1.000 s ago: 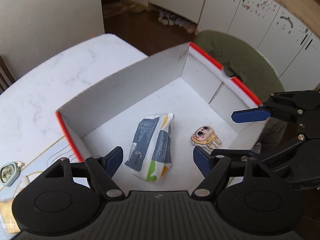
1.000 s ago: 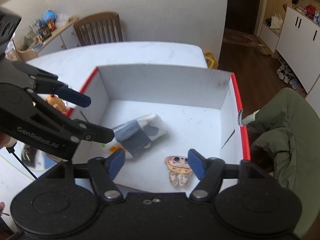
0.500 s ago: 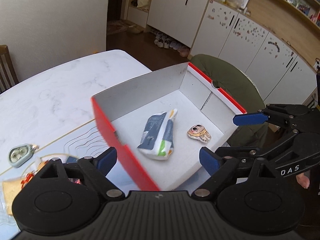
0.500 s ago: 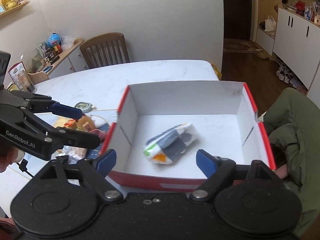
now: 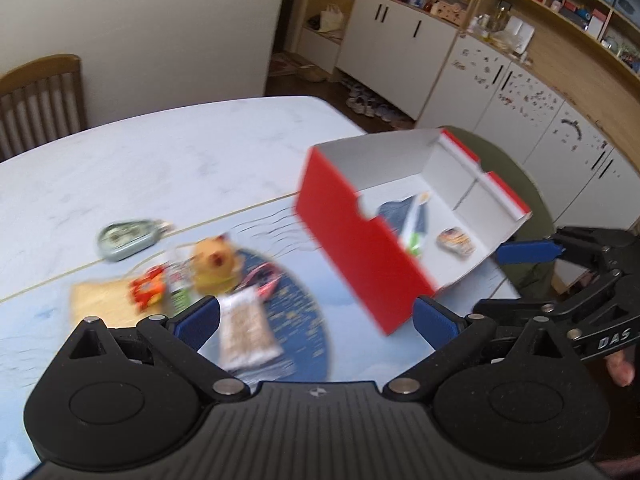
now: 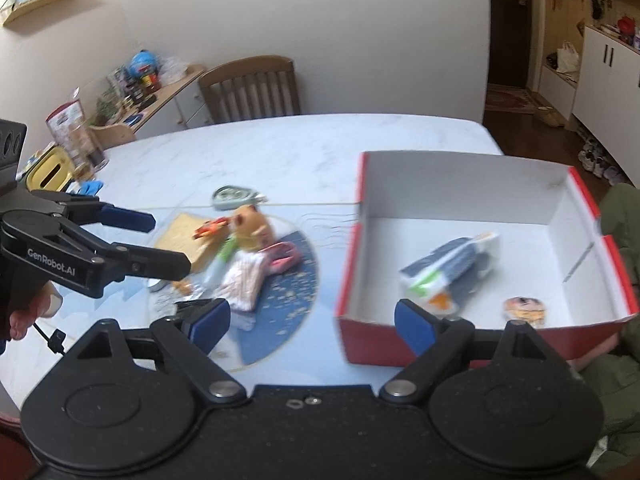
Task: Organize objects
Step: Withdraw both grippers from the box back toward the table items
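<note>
A red box (image 5: 360, 240) (image 6: 460, 176) with a white inside stands on the table's right side. In it lie a blue-and-white packet (image 6: 448, 268) (image 5: 404, 216) and a small cartoon-face piece (image 6: 524, 310) (image 5: 456, 240). On the blue mat left of it sits a pile: a yellow plush animal (image 5: 212, 266) (image 6: 252, 226), a clear bag of grains (image 5: 244, 328) (image 6: 244, 280) and a grey-green case (image 5: 124, 238) (image 6: 234, 196). My left gripper (image 5: 316, 320) (image 6: 154, 238) hovers near the pile, its jaws opening, nothing between them. My right gripper (image 6: 312, 322) (image 5: 504, 276) stands open and empty by the box's near left corner.
A pink item (image 6: 282, 260), a red-orange wrapper (image 5: 148, 288) and a tan square (image 5: 100, 304) also lie in the pile. A wooden chair (image 6: 248, 84) stands behind the table. A green jacket (image 6: 624, 216) hangs beyond the box. A yellow container (image 6: 48, 170) stands at the far left.
Both grippers have drawn back from over the box and swung left, so the pile on the mat came into view. Both sets of jaws have spread wider.
</note>
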Tool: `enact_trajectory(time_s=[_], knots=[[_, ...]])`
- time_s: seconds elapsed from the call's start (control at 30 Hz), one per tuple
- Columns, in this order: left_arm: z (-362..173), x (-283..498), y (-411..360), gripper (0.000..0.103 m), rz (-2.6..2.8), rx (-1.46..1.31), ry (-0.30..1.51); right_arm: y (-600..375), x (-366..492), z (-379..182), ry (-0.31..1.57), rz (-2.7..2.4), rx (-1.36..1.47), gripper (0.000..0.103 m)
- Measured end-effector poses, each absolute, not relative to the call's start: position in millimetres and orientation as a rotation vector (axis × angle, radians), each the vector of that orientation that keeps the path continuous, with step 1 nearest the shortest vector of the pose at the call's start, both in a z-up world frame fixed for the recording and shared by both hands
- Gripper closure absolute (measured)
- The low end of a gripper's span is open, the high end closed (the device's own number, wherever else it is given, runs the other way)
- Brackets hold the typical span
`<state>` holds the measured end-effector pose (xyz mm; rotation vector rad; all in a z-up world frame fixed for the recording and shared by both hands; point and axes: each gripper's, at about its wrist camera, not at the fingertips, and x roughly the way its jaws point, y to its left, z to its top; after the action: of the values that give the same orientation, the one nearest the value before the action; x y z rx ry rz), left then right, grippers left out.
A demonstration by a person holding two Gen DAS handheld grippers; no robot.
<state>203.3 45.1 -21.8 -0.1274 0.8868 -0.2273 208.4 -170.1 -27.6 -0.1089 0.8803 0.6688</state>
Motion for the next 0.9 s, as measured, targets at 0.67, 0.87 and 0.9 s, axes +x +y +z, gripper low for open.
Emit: enact_trajectory(time_s=[0.67,0.87,0.9], knots=[[-97,154,157,0.000,-0.091,-0.018,0.908,-54,163,-76,0.981,0.736,-0.177,0.014],[-120,154,173,0.000,-0.077,0.007,0.911,-27,159,-94,1.003,0.724,-0.228,0.014],[-123,154,175,0.000,-0.075,0.008,0.911,-23,159,-96,1.007,0.725,-0.233,0.014]])
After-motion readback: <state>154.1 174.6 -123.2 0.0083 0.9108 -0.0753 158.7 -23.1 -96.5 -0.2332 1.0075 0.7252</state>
